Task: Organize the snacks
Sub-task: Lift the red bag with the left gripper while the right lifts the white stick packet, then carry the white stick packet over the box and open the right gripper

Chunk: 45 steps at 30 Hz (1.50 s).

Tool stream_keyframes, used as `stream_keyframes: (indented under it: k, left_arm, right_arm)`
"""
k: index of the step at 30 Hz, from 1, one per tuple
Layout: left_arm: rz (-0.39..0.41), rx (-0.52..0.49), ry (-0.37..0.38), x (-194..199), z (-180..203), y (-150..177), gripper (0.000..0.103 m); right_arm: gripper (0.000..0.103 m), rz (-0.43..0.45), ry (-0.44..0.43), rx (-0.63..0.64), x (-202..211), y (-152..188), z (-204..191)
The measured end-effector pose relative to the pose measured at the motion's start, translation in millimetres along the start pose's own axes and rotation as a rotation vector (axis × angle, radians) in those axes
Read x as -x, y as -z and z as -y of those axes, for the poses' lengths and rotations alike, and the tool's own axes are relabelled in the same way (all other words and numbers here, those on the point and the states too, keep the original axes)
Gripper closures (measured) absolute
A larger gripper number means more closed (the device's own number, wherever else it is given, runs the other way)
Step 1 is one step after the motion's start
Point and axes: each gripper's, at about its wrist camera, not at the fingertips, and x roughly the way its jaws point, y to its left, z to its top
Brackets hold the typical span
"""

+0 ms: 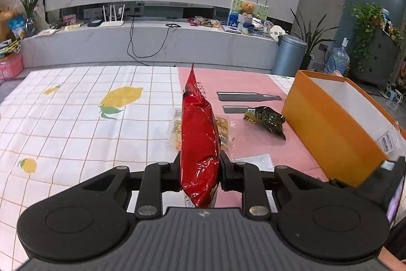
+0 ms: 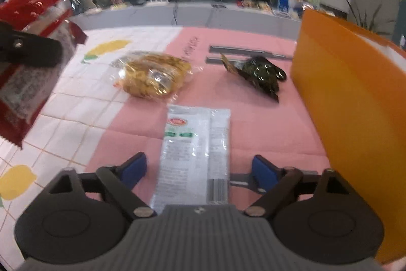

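My left gripper (image 1: 200, 169) is shut on a red snack bag (image 1: 199, 133), held upright above the table; the same red bag (image 2: 30, 62) shows at the left of the right wrist view. My right gripper (image 2: 199, 169) stands open, its blue pads either side of a flat white snack packet (image 2: 195, 151) lying on the pink cloth, not pressing it. A clear bag of yellow snacks (image 2: 154, 74) and a dark green packet (image 2: 258, 74) lie farther out. The orange box (image 1: 330, 128) stands open at the right.
The table wears a white lemon-print cloth (image 1: 76, 118) and a pink mat (image 2: 253, 118). Two dark flat strips (image 1: 248, 96) lie near the box. Beyond the table are a TV ledge, a grey bin (image 1: 289, 55) and plants.
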Motion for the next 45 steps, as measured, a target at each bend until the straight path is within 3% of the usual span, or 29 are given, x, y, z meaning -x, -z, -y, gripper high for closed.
stream_keyframes:
  k: [1,7,18,23,28,34,38,43,45]
  left_arm:
    - [-0.001,0.007,0.002,0,-3,0,0.075]
    - [0.008,0.016,0.006,5,-5,0,0.075]
    - [0.033,0.039,0.036,26,-1,-9,0.075]
    - [0.050,0.075,0.050,41,6,-23,0.075]
    - [0.078,0.062,0.087,53,25,-38,0.075]
    - [0.080,0.075,0.189,52,47,-48,0.075]
    - [0.064,0.073,0.235,39,64,-52,0.075]
    - [0.040,0.095,0.242,19,73,-55,0.075]
    - [0.032,0.106,0.248,10,76,-56,0.075]
  right_arm:
    - [0.054,0.006,-0.006,0.010,2,-1,0]
    - [0.057,0.027,-0.003,0.055,5,-2,0]
    - [0.057,0.183,-0.056,0.055,55,-29,3]
    - [0.057,0.253,-0.105,-0.048,91,-52,31]
    - [0.057,0.296,-0.113,-0.172,132,-82,86]
    - [0.057,0.204,-0.075,-0.182,135,-118,166]
    - [0.057,0.086,-0.028,-0.205,96,-129,207]
    - [0.057,-0.058,-0.084,-0.245,34,-135,239]
    - [0.057,-0.121,-0.100,-0.203,10,-135,241]
